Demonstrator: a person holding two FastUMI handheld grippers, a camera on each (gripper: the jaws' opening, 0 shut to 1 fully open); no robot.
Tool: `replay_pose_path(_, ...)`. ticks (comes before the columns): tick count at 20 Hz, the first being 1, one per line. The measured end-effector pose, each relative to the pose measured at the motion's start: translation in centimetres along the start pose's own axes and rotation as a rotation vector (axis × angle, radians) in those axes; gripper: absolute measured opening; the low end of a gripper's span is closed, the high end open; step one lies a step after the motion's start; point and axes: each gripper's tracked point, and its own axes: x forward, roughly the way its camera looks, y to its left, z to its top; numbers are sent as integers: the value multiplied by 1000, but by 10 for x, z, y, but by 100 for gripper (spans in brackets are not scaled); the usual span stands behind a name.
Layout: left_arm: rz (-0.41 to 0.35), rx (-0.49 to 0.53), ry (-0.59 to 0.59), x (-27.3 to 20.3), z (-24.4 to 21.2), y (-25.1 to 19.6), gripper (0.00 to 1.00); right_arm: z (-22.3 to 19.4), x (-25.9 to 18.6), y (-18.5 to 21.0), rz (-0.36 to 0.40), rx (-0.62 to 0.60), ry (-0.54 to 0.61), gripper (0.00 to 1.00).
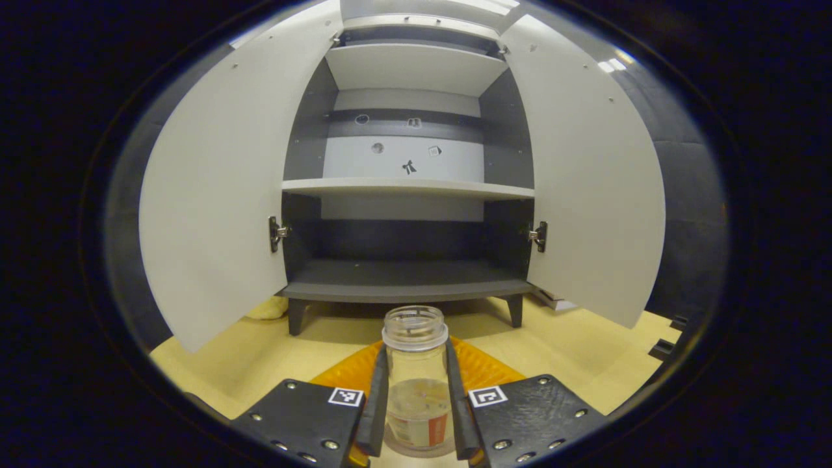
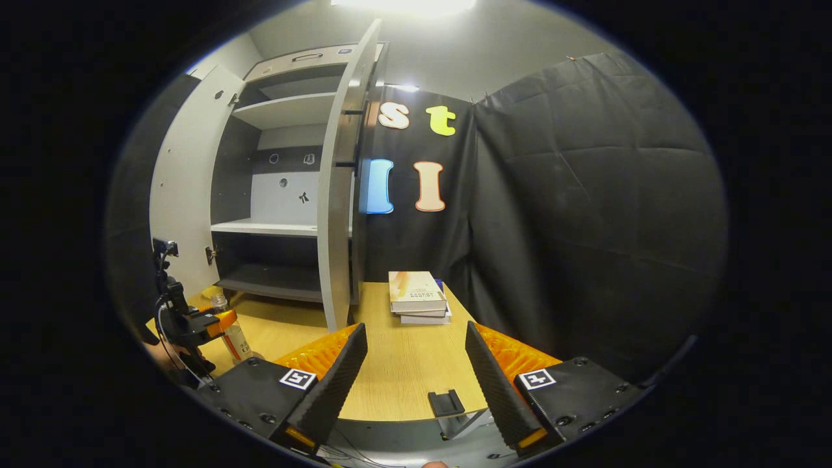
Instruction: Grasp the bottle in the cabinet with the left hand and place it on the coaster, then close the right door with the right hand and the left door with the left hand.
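A clear, uncapped bottle with an orange label stands upright between the fingers of my left gripper, which is shut on it low over the wooden table, in front of the cabinet. The cabinet's shelves are bare. Its left door and right door both stand wide open. In the right gripper view, the left gripper holds the bottle at the far left. My right gripper is open over the table, to the right of the right door's edge. I cannot make out a coaster.
A stack of books lies on the table beside the cabinet, against the black cloth wall. A small black bracket sits at the table's near edge. Something pale yellow lies under the cabinet's left side.
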Motion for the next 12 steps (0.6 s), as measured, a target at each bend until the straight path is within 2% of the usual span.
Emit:
replay_pose_path(3,3,1,12,-3,0,-4,44,3,1,2,11,2,-3,96)
replay_pose_path(4,7,0,18,-4,0,-4,50,6,3,4,14,3,-9,96)
replay_pose_path(5,6,-4,23,-5,1,-6,49,10,4,5,21,4,-16,96)
replay_pose_path(7,17,-3,29,-12,5,-6,73,15,6,8,35,7,-29,96)
replay_pose_path(8,23,0,30,-15,9,-6,78,19,7,11,43,9,-35,96)
replay_pose_path(12,28,11,11,-33,40,-8,77,40,12,16,76,26,-67,96)
